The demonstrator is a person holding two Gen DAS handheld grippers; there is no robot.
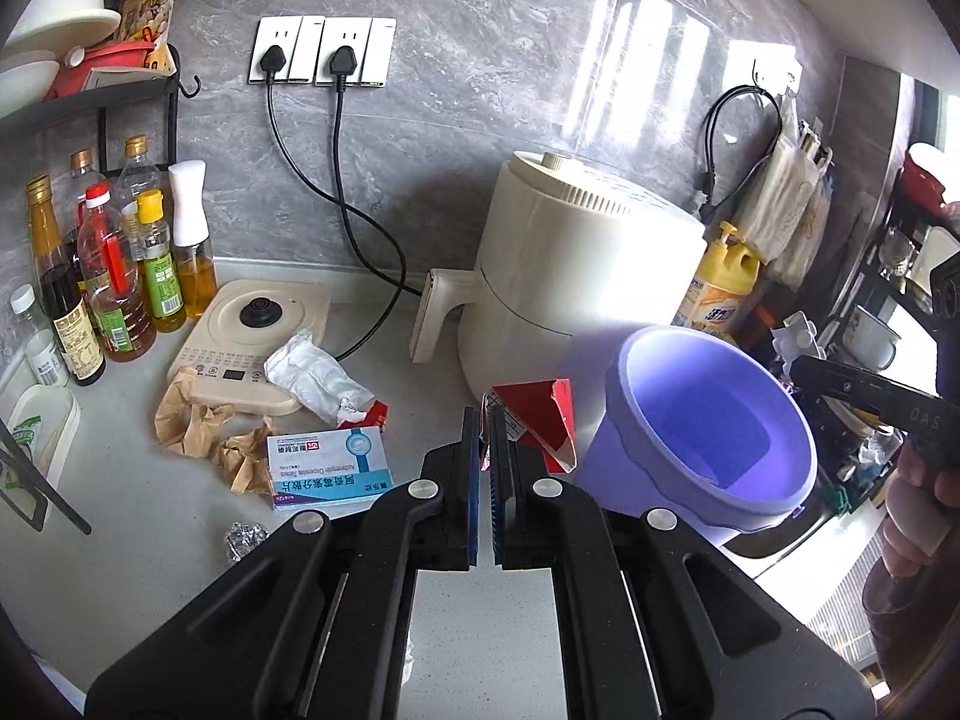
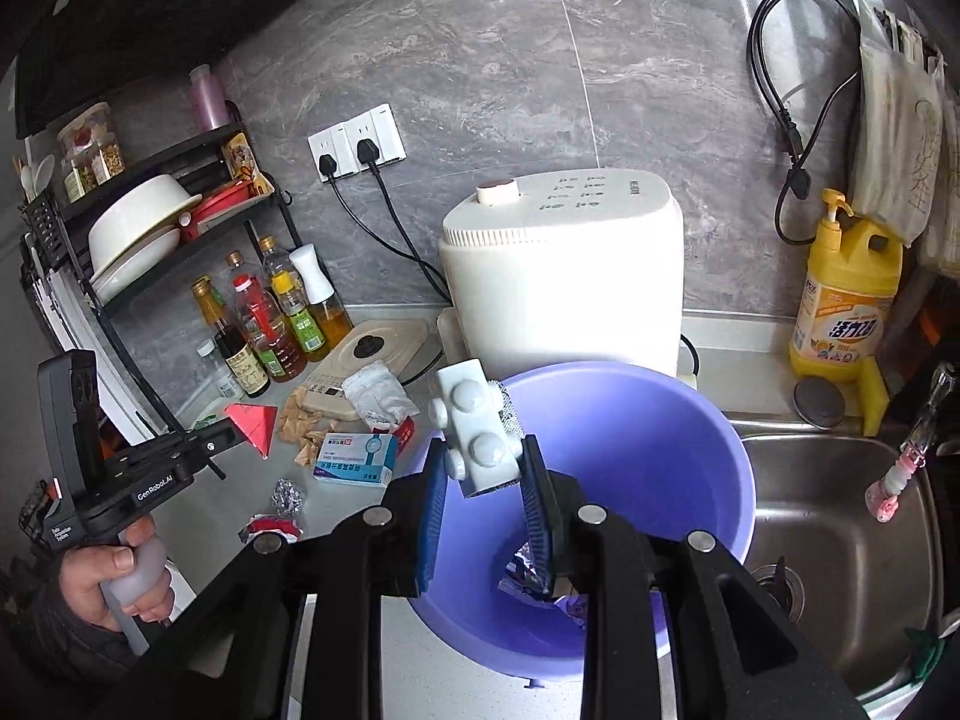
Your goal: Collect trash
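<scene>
A purple trash bin [image 1: 708, 426] [image 2: 630, 480] stands on the counter by the sink. My left gripper [image 1: 486, 420] is shut on a torn red paper carton [image 1: 540, 420], held above the counter left of the bin; it also shows in the right wrist view [image 2: 255, 423]. My right gripper [image 2: 486, 462] is shut on a white blister pack [image 2: 477, 432] over the bin's left rim. On the counter lie a blue-and-white medicine box [image 1: 330, 468] [image 2: 354, 459], crumpled brown paper [image 1: 198, 426], a white wrapper [image 1: 312, 375], a foil ball [image 1: 243, 540] [image 2: 287, 495] and a red wrapper [image 2: 270, 525].
A cream air fryer [image 1: 570, 276] stands behind the bin. A kettle base [image 1: 252, 336] and oil bottles [image 1: 120, 276] are at the left under a dish rack [image 2: 150, 222]. A yellow detergent bottle [image 2: 840, 300] and steel sink [image 2: 840, 528] are at the right.
</scene>
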